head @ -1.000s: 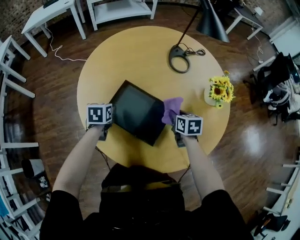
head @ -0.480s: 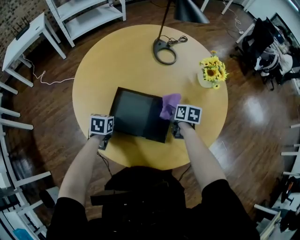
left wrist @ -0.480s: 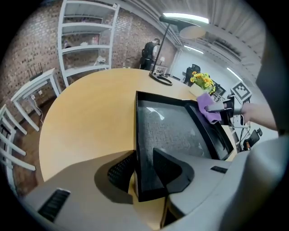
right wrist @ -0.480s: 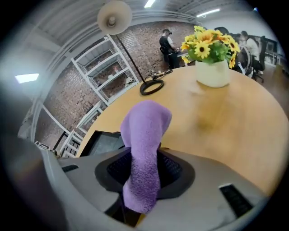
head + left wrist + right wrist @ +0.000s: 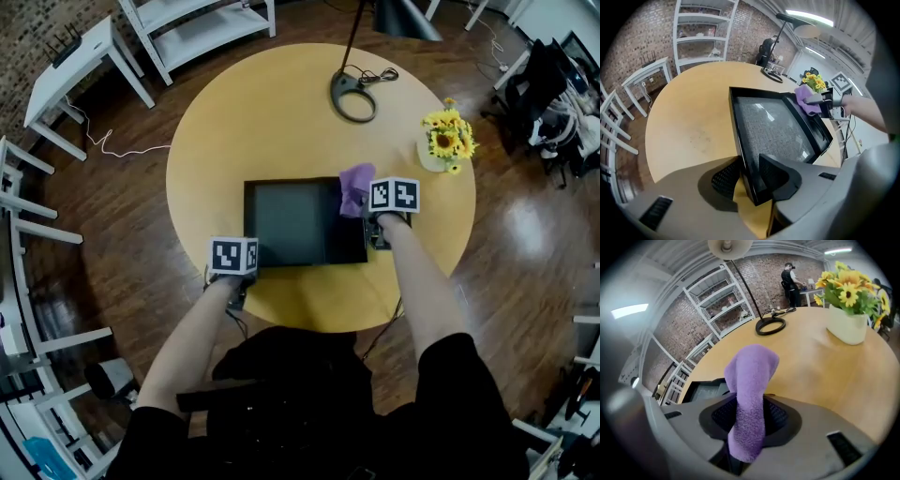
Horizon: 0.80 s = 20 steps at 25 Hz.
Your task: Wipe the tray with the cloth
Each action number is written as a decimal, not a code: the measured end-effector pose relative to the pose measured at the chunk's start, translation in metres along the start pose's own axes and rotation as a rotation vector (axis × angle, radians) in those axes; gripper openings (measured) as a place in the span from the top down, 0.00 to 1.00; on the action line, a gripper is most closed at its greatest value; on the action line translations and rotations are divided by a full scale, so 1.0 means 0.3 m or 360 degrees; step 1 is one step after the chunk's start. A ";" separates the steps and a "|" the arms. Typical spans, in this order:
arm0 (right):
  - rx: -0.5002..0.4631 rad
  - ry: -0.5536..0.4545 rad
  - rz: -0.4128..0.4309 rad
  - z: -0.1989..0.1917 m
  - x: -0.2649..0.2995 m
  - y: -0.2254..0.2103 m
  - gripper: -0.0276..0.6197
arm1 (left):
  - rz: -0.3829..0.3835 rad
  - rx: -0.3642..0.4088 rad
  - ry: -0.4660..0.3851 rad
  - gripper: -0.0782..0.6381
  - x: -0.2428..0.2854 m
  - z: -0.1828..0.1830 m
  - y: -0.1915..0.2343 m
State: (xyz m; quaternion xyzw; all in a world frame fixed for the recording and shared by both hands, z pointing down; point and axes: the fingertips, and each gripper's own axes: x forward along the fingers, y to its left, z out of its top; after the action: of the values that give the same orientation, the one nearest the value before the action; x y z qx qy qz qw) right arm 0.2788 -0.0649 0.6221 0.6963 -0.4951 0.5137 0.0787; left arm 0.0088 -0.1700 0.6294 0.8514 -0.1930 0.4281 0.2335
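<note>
Left gripper [image 5: 751, 177], jaws just closing, clamped on the near-left corner of the black tray [image 5: 298, 223], tray flat on the round tabletop [image 5: 281, 112], purple cloth [image 5: 355, 188] at its far-right corner, pinched in the right gripper [image 5: 747, 420], jaws just opening a little, sunflowers [image 5: 444, 142] further right

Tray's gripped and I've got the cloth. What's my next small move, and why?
Probably lower the right claw until the cloth presses on the tray floor, ready to sweep. The left claw has just been closing its jaws and clamps the tray's near corner; the right's have just been opening slightly, cloth pinched between them, at the far right corner.
</note>
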 end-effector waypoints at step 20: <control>0.0173 0.0083 0.0362 -0.392 -0.188 0.027 0.75 | 0.0058 -0.0187 -0.0092 0.71 0.009 -0.006 -0.002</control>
State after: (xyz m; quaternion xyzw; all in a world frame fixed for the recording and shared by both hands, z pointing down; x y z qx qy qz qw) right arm 0.1985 0.0380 0.6281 0.6254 -0.5400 0.5633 -0.0050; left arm 0.0094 -0.1688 0.6325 0.8446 -0.2397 0.3956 0.2696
